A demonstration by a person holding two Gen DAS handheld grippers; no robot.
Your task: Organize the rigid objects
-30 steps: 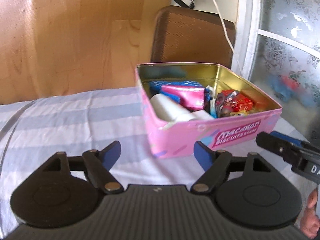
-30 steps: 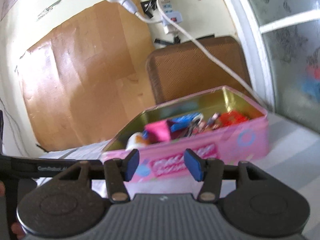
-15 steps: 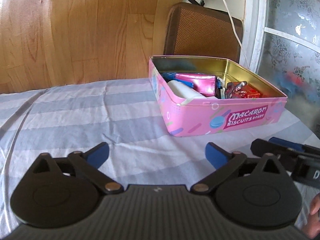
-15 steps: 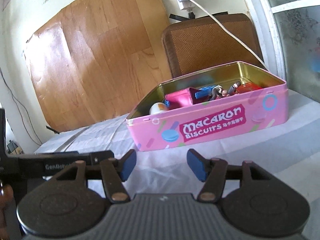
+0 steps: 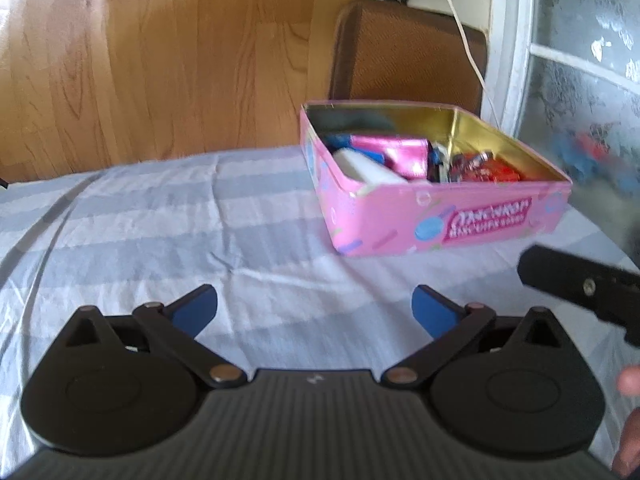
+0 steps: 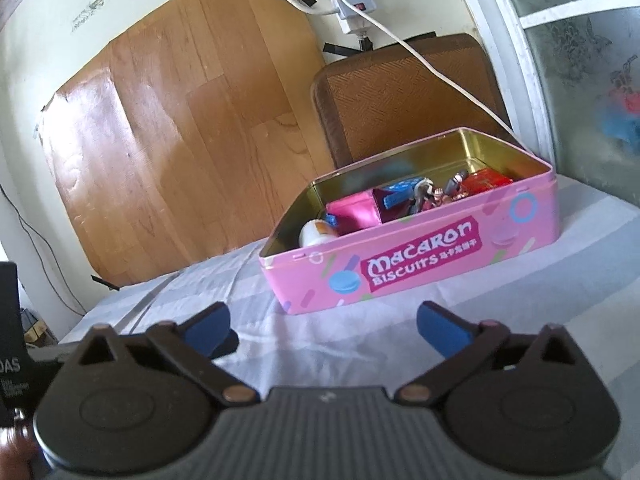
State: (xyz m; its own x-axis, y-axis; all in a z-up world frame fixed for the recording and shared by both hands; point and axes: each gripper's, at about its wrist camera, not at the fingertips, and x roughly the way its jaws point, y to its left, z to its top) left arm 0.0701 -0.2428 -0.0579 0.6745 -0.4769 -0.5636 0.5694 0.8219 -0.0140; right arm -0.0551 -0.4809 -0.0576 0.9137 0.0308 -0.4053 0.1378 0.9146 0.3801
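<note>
A pink Macaron Biscuits tin (image 5: pixel 448 216) stands open on the striped cloth, ahead and to the right of my left gripper (image 5: pixel 315 309). It holds a white bottle (image 5: pixel 372 169), a shiny pink pouch (image 5: pixel 396 152), blue pieces and red packets (image 5: pixel 494 174). My left gripper is open and empty, well short of the tin. In the right wrist view the tin (image 6: pixel 420 264) is ahead, and my right gripper (image 6: pixel 324 325) is open and empty before it. The right gripper's black body (image 5: pixel 580 284) shows at the right of the left view.
A blue-and-white striped cloth (image 5: pixel 160 232) covers the table. A brown chair back (image 5: pixel 404 52) stands behind the tin, with a white cable (image 6: pixel 440 72) hanging across it. A wooden panel (image 6: pixel 180 140) lines the wall. A frosted glass door (image 5: pixel 580 80) is at the right.
Both grippers have drawn back from the tin, which now sits farther off. Both sets of jaws have opened wider, the right most clearly.
</note>
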